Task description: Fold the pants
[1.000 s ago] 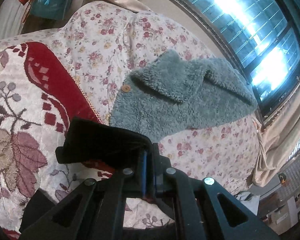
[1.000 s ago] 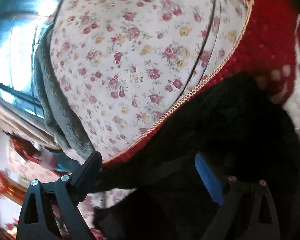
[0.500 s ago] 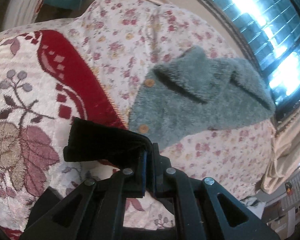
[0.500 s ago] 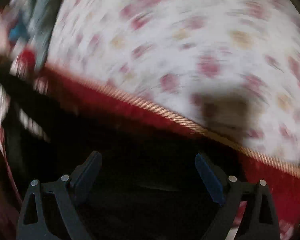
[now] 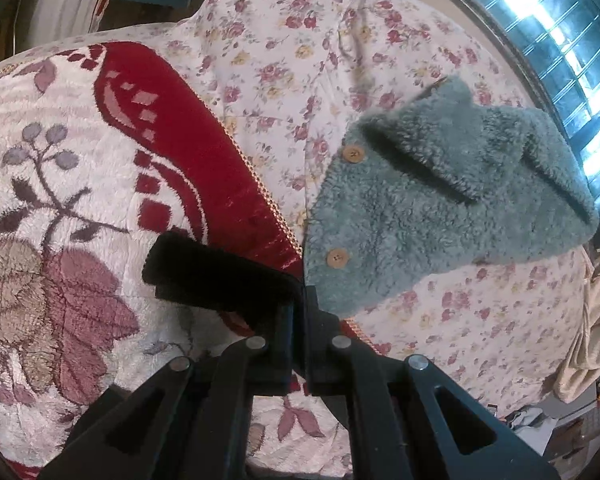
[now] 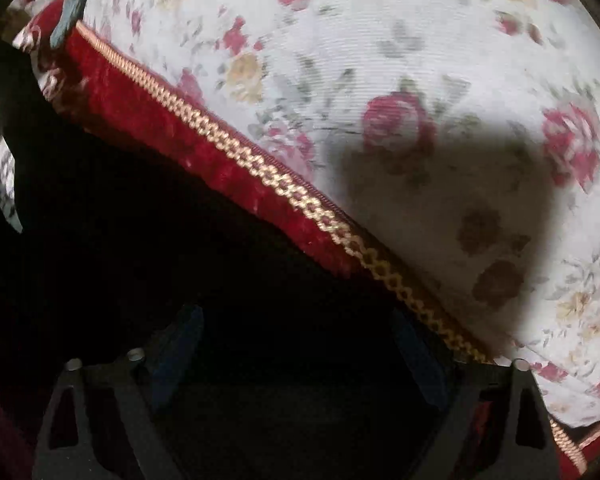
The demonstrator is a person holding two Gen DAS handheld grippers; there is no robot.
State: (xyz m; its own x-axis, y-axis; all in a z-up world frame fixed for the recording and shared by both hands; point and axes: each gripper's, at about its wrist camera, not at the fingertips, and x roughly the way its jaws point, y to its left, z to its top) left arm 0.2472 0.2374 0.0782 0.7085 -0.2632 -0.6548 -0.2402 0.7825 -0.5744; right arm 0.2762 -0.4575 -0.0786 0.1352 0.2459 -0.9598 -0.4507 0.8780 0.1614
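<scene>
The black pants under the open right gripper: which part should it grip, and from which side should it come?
A judgement: grip the edge of the black pants that runs beside the gold trim of the red blanket. The right gripper is open and already straddles the dark cloth, so it can come straight forward toward that edge. The left gripper is shut on another end.

There were one pair of black pants [image 5: 216,276], one teal fleece jacket [image 5: 440,216] showing two wooden buttons [image 5: 355,155], one red-bordered blanket [image 5: 60,184], one floral sheet [image 5: 300,48], and two grippers.
</scene>
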